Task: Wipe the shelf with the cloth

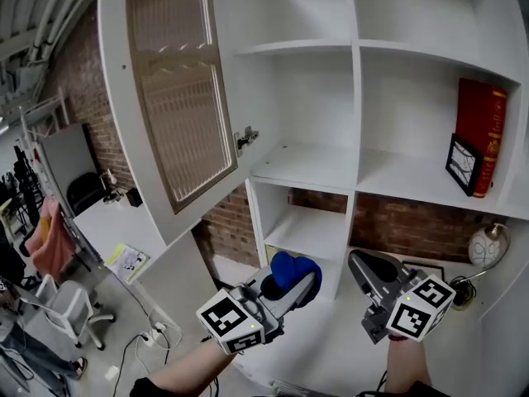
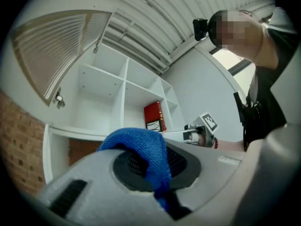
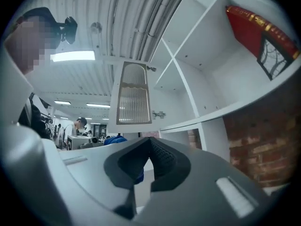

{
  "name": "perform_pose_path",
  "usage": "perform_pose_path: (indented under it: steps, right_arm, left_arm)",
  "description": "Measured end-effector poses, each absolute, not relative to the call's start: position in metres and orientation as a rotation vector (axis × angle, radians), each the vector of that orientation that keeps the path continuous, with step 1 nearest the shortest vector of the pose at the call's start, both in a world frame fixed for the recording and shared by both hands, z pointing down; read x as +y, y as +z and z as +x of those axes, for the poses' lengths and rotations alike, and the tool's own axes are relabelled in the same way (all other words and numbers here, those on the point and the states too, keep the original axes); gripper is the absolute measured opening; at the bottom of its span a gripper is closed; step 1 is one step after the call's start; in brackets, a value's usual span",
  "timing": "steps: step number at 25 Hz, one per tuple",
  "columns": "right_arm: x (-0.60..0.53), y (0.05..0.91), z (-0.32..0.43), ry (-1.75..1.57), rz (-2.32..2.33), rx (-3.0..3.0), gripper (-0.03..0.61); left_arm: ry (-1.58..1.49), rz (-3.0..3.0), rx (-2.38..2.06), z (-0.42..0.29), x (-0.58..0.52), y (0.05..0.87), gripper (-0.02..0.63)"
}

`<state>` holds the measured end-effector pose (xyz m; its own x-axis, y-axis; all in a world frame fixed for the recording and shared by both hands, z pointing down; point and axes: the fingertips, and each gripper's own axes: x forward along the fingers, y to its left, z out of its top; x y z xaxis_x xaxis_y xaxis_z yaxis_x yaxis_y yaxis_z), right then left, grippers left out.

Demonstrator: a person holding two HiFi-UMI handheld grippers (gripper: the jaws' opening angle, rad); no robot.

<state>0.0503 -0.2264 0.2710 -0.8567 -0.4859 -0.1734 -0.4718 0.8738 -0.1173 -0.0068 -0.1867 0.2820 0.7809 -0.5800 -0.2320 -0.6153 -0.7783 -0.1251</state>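
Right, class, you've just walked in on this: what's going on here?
A person faces a white shelf unit whose door stands open, with a tool in each hand. The left tool is shut on a blue cloth, held low in front of the lower compartments. The right tool is beside it, shut with nothing in it. Neither touches a shelf, so no wiping is under way at this moment.

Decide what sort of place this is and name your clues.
Probably an open-plan workshop or lab: bare brick wall, ribbed metal ceiling with strip lights, office chair near the white shelf unit.
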Motion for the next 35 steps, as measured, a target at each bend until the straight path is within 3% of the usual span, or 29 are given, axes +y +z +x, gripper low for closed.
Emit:
perform_pose_path:
  steps: [6,20,35]
  right_arm:
    - [-0.162,0.290,0.034,-0.255,-0.609,2.773,0.009]
    - [0.072,0.362,0.075,-0.535,-0.921,2.635,0.008]
    - [0.131,0.359,0.094,-0.395,-1.008,2.902,0.008]
  left_arm:
    - [0.124,-2.703,1.029,-0.020,-0.094,0.302,0.012]
    - [0.209,-2.732,1.013,-0.045,0.150,0.341,0.012]
    - [0.156,-2.821,1.165,0.014,0.207,0.349,0.012]
